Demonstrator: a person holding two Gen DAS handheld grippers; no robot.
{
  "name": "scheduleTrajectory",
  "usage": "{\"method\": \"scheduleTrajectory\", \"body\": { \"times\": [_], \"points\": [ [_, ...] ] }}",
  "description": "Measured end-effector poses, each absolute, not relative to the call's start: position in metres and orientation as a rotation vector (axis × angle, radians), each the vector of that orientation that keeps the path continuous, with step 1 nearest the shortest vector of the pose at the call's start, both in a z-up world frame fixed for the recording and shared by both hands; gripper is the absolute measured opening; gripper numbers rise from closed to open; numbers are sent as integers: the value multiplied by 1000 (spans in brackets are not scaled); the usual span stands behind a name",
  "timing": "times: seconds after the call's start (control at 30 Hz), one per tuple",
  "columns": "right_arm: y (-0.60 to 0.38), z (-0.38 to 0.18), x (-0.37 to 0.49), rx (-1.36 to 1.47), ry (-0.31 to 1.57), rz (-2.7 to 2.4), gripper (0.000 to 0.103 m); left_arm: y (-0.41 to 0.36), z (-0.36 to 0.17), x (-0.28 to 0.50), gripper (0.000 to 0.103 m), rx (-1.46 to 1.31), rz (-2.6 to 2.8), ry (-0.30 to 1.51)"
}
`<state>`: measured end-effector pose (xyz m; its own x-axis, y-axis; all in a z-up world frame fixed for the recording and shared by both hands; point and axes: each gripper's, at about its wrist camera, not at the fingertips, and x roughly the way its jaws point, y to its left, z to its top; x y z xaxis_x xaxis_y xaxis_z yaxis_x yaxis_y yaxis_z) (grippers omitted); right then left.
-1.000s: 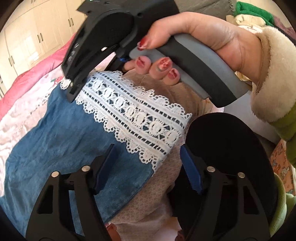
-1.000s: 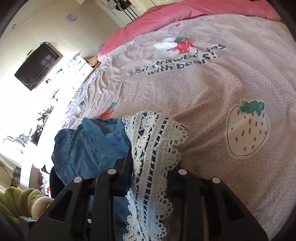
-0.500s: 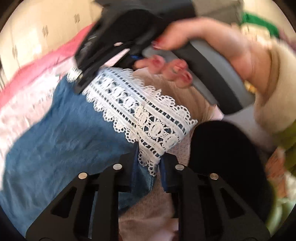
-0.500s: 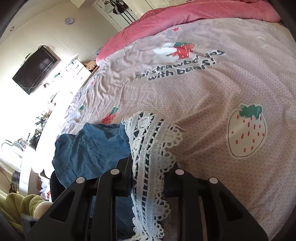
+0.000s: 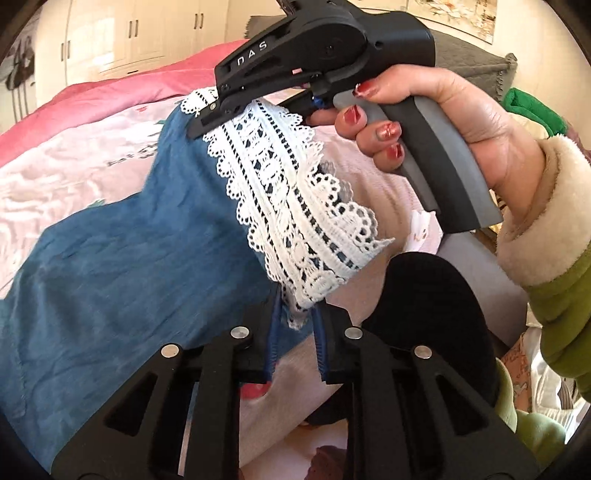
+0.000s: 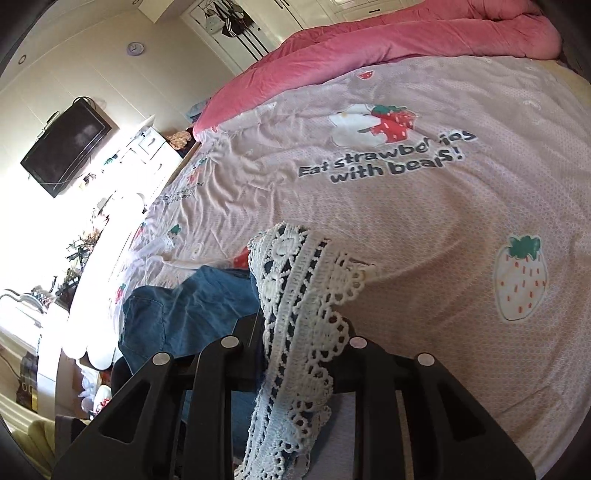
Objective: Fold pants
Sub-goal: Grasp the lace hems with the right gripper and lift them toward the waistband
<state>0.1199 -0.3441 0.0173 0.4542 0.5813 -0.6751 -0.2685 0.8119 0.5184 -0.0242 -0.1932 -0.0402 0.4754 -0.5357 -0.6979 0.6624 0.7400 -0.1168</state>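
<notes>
The blue denim pants (image 5: 122, 266) with a white lace hem (image 5: 295, 206) hang lifted over the bed. My left gripper (image 5: 295, 325) is shut on the near corner of the lace hem. My right gripper (image 5: 207, 122), seen in the left wrist view, is shut on the far corner of the same hem. In the right wrist view the lace hem (image 6: 299, 314) drapes between the fingers of my right gripper (image 6: 295, 354), and the denim (image 6: 192, 310) trails down to the left.
The pink strawberry bedspread (image 6: 424, 240) covers the bed, with a pink quilt (image 6: 406, 33) bunched at the far end. A black round object (image 5: 428, 302) sits below the right hand. A wall TV (image 6: 66, 147) and dresser stand left.
My left gripper went from open to shut on the lace hem corner. Both grippers then lifted the hem higher above the bed.
</notes>
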Motion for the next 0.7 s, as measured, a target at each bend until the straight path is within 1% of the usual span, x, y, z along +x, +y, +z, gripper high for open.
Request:
{"method": "scheduleTrajectory", "body": {
  "times": [0.13, 0.3, 0.7],
  "points": [
    [-317, 24, 121, 340, 976, 539, 21, -175, -39, -32, 9, 137, -708, 794],
    [-275, 26, 126, 291, 1003, 535, 21, -151, -44, -34, 6, 70, -701, 819],
    [-180, -7, 147, 154, 1136, 415, 22, -93, -67, -29, 6, -126, -665, 896]
  ]
}}
